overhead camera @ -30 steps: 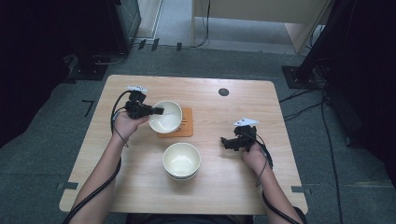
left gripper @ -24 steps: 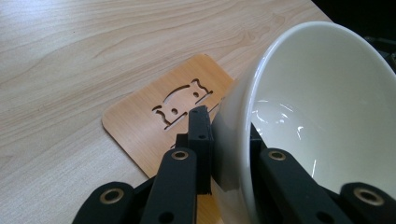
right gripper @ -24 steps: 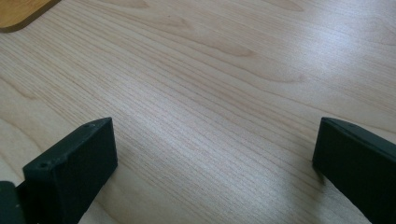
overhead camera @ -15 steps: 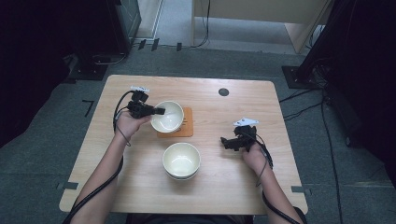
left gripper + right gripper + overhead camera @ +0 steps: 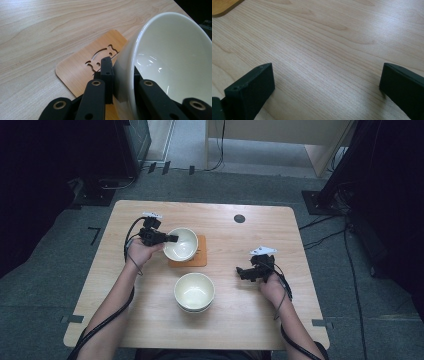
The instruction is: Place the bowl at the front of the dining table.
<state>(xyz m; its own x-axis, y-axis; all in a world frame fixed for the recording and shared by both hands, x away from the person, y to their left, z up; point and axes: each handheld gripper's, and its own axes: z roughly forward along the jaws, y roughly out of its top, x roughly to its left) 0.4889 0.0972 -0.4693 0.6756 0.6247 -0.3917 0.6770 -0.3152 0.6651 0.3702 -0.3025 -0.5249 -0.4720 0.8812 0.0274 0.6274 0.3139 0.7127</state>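
Two hand-held tools work over a light wooden worktop (image 5: 300, 230), one in each of a person's hands. The left tool (image 5: 169, 238) is closed on the near wall of a cream ceramic bowl (image 5: 181, 243): in the left gripper view one black jaw presses the bowl's outer wall and the other sits inside the rim, with the wall pinched between them. The bowl (image 5: 172, 62) is tilted in that grip, its opening turned away from the tool. Just below and beyond the jaws lies a thin orange-brown wooden coaster (image 5: 85, 65) with a cut-out pattern; in the high view the bowl overlaps this coaster (image 5: 197, 257), though whether it touches it cannot be told.

Toward the person from the left tool, near the middle of the worktop, stands a stack of cream bowls (image 5: 194, 291), upright and apart from the held bowl.

The right tool (image 5: 241, 271) is held low over bare wood to the right of the stack, its jaws spread wide with nothing between them. In the right gripper view only wood grain lies between the two black jaws, and a corner of the coaster (image 5: 223, 6) shows far ahead to the left. A dark round hole (image 5: 239, 218) sits near the worktop's far edge.
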